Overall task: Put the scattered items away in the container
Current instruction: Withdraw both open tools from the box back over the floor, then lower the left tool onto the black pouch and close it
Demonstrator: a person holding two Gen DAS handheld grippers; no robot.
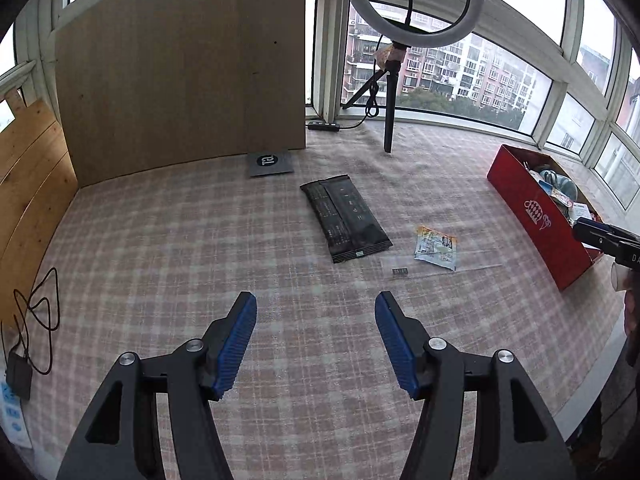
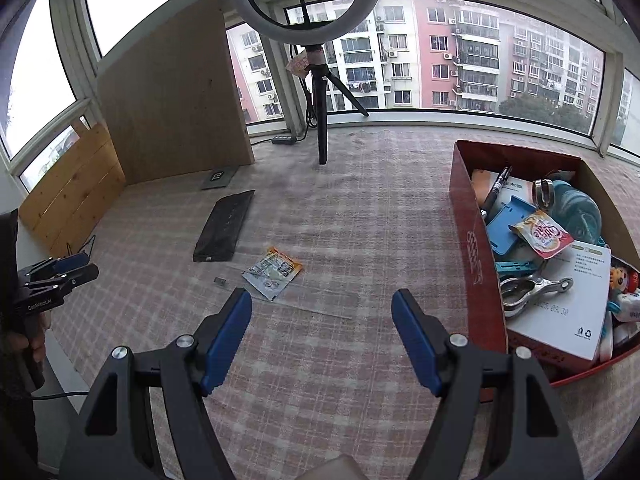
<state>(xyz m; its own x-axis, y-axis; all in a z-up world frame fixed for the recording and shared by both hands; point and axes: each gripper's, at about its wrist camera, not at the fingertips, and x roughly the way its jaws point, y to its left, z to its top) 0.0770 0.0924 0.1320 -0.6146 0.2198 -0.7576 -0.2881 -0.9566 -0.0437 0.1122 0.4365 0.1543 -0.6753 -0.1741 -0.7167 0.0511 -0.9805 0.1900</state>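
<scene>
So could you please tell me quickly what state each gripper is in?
Left gripper: open, holding nothing.
Right gripper: open, holding nothing.

Plaid cloth (image 1: 160, 240), wood board (image 1: 180, 68), ring light (image 2: 304, 0), curved windows (image 2: 500, 60) w/ apartment blocks

Each tool (image 1: 316, 344) (image 2: 322, 340) had black arms, silver screws and ribbed blue pads (image 1: 236, 344); one bore white lettering.

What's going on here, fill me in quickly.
A person holds a gripper in each hand and is tidying loose items into the red box, which is already crowded. The left gripper and right gripper both hover over the checked cloth, jaws open and empty. A black packet, a small printed sachet and a tiny dark piece lie outside it.
</scene>
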